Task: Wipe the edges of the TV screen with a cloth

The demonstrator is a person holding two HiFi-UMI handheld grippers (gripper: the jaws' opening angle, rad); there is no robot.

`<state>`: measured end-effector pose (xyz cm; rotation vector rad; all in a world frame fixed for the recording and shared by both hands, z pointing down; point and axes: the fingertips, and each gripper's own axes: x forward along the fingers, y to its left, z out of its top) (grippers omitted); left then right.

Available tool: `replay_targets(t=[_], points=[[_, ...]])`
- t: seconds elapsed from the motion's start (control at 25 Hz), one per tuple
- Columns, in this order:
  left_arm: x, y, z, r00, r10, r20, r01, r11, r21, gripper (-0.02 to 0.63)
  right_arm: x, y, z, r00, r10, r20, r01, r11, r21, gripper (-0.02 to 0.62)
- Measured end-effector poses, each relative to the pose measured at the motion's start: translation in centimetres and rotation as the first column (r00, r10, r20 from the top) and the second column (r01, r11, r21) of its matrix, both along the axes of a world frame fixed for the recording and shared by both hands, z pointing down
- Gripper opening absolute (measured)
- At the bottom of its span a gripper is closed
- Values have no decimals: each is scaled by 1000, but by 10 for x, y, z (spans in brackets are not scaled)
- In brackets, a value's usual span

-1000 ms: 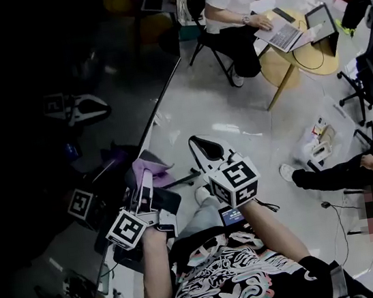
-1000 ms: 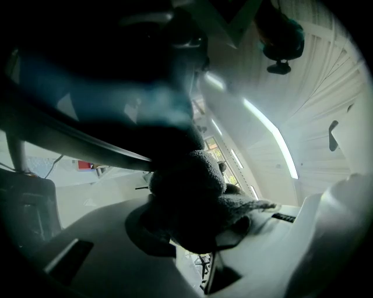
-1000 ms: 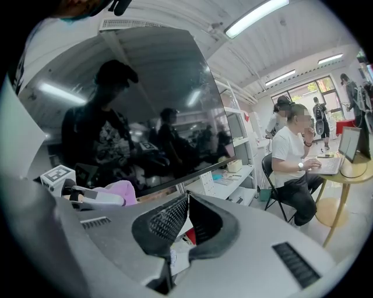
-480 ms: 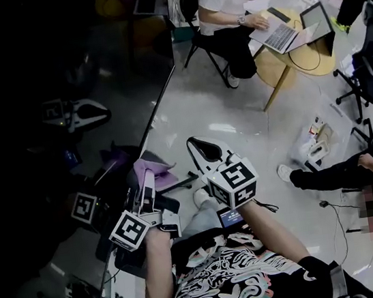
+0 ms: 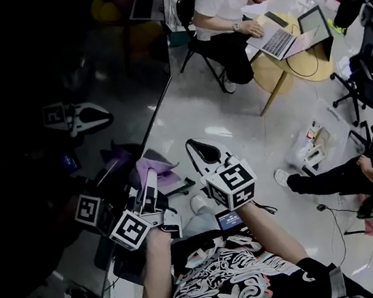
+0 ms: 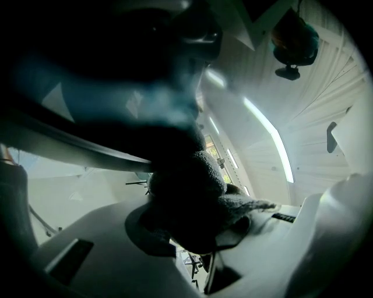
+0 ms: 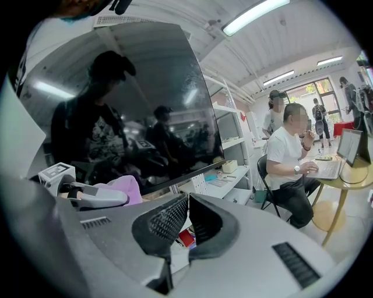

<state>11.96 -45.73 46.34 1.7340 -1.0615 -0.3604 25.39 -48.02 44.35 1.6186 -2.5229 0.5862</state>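
Purple cloth clamped in L tool, against TV edge; R tool closed, empty.

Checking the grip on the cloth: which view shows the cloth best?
The left gripper view: the cloth sits mid-frame, pinched by the left gripper, though backlit and dark. The head view shows it small and purple by the TV screen's edge; the right gripper view shows a pink part behind that gripper.

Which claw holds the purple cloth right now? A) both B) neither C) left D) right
C: the left claw is shut on the purple fleecy cloth by the black TV screen's edge; the right claw is shut with nothing in it.
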Motion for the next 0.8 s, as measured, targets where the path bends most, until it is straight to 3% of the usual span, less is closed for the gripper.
replay_targets(t=[0.08, 0.16, 0.28, 0.4, 0.48, 0.68, 0.8], points=[[11, 1, -4, 990, -27, -142, 23, 999, -33, 112, 1, -2, 0, 1000, 11, 1, -11, 1000, 3, 31], [14, 4, -5, 980, -42, -194, 32, 998, -54, 112, -2, -4, 0, 1000, 10, 2, -10, 1000, -1, 31], [13, 4, -5, 983, -37, -179, 29, 998, -49, 112, -8, -9, -2, 1000, -2, -4, 2, 1000, 2, 31], [2, 2, -4, 999, 0, -42, 0, 1000, 4, 112, -11, -12, -6, 1000, 0, -11, 0, 1000, 10, 31], [0, 1, -5, 1000, 7, -15, -6, 1000, 22, 112, -9, -12, -9, 1000, 9, -20, -9, 1000, 11, 31], [13, -1, -12, 981, -41, -188, 35, 999, -35, 112, 0, -17, -17, 999, 23, -36, -22, 1000, 21, 31], [11, -1, -9, 978, -40, -206, 33, 999, -39, 112, -3, -17, -18, 998, 25, -49, -24, 999, 29, 31]])
